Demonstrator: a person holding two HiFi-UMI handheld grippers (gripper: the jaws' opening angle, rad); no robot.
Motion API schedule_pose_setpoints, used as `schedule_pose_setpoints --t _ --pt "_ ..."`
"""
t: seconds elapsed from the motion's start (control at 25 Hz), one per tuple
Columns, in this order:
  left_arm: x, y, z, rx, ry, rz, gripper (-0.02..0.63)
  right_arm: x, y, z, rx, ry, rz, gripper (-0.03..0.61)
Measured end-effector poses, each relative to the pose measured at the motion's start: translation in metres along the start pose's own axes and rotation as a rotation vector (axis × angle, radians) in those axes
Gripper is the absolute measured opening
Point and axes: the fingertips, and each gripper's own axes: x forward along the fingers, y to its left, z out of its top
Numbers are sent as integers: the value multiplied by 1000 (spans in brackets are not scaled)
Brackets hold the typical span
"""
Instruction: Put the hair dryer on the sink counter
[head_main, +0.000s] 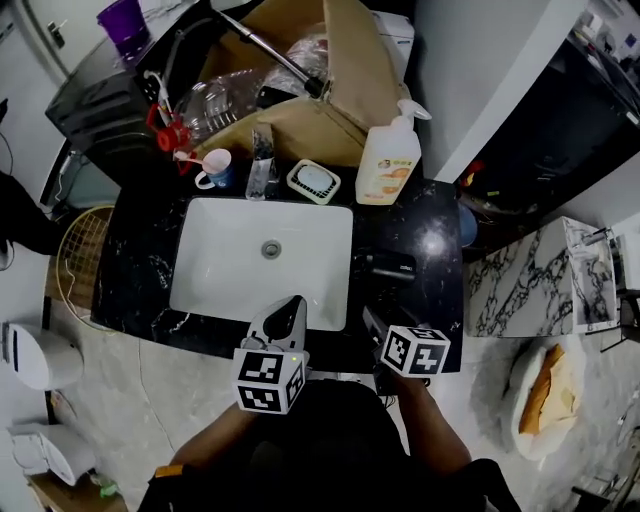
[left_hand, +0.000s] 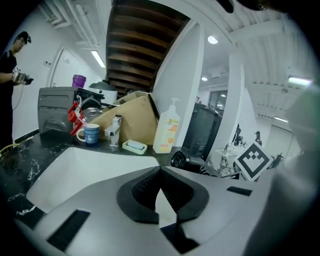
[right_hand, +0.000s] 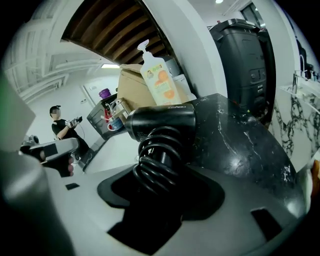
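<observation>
- One narrow strip of the black marble tabletop (head_main: 432, 235) is seen bare at 3 o'clock of the white basin (head_main: 220, 255). The tabletop's right edge is met just past that strip, and its near edge runs at 6 o'clock, close under both grippers.
- Most of the tabletop is taken up by the basin, so open room is found mainly inside the bowl and along the thin rims around it.
- Along the 12 o'clock rim a mug (head_main: 217, 168), a faucet (head_main: 262, 160), a soap dish (head_main: 314, 181) and a pump bottle (head_main: 388, 160) are lined up. A cardboard box (head_main: 330, 110) is stacked behind them.
- The pump bottle is set at 12 o'clock of the hair dryer (head_main: 385, 265), near it but apart.
- The left gripper (head_main: 290, 303) is held over the basin's near rim. Its jaws are closed tip to tip with nothing between them.
- The right gripper (head_main: 372, 318), at 5 o'clock of the basin, is clamped on the hair dryer's handle.
- The hair dryer is black, and its barrel is laid crosswise over the bare strip with one round end turned toward the basin. The handle is pointed to 6 o'clock and is wound with a coiled black cord.
- Whether the barrel rests on the marble or is held just above it cannot be told.
</observation>
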Motion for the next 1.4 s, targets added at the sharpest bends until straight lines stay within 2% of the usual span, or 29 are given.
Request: schedule_pose_setpoints --t 0.32,0.64,1.12,1.24,1.4 --pt "19 4 1 19 29 -90 6 13 -3 -8 -50 44 -107 261" --pt "22 2 2 20 28 -110 6 18 -14 -12 -111 66 -167 261" --pt "14 -16 1 26 11 -84 6 25 -15 -11 -194 107 -189 267" --pt "10 -24 1 34 0 -69 6 23 -12 -12 -210 112 -155 273" --pt "4 -39 1 42 -16 -32 6 5 -12 -10 -232 90 -91 313"
